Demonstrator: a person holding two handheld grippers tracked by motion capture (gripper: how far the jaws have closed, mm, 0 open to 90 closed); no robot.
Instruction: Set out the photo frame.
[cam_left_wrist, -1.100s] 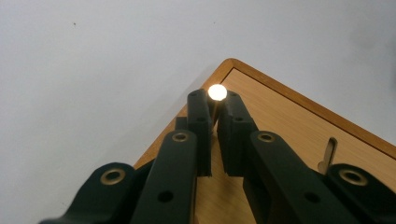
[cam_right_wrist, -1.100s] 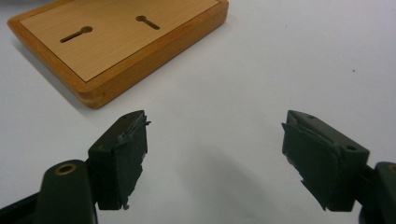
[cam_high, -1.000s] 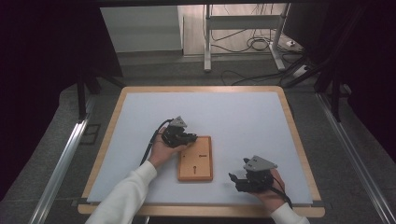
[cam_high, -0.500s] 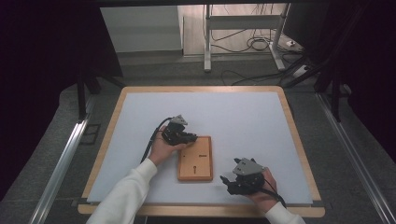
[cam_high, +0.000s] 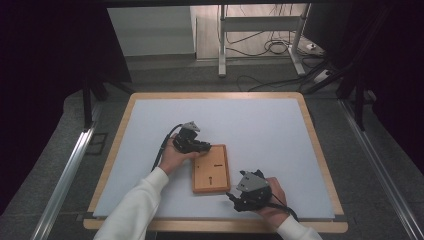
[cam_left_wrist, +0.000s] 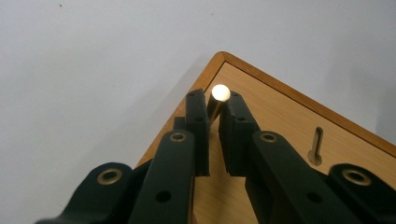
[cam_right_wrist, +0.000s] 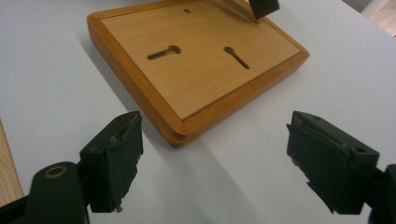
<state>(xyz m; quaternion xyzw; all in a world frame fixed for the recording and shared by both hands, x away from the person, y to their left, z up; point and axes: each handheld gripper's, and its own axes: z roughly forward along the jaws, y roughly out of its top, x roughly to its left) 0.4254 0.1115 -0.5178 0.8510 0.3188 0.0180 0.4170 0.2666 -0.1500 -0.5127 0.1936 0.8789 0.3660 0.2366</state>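
Now my left tool (cam_left_wrist: 212, 105) is clamped on a small brass peg (cam_left_wrist: 219, 93) at the far corner of the wooden board (cam_high: 211, 168), which lies low and centre on the table (cam_high: 260, 125) in the high view. My right tool (cam_right_wrist: 215, 163) stands wide apart, holding nothing, just short of the board's near corner. I should keep the peg upright and brace the board's edge so it cannot slide.

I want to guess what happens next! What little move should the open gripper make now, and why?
Probably slide the right gripper forward so its open jaws straddle the wooden board's near corner. It points at that corner with nothing held, while the left gripper pinches the small brass pin at the far corner.
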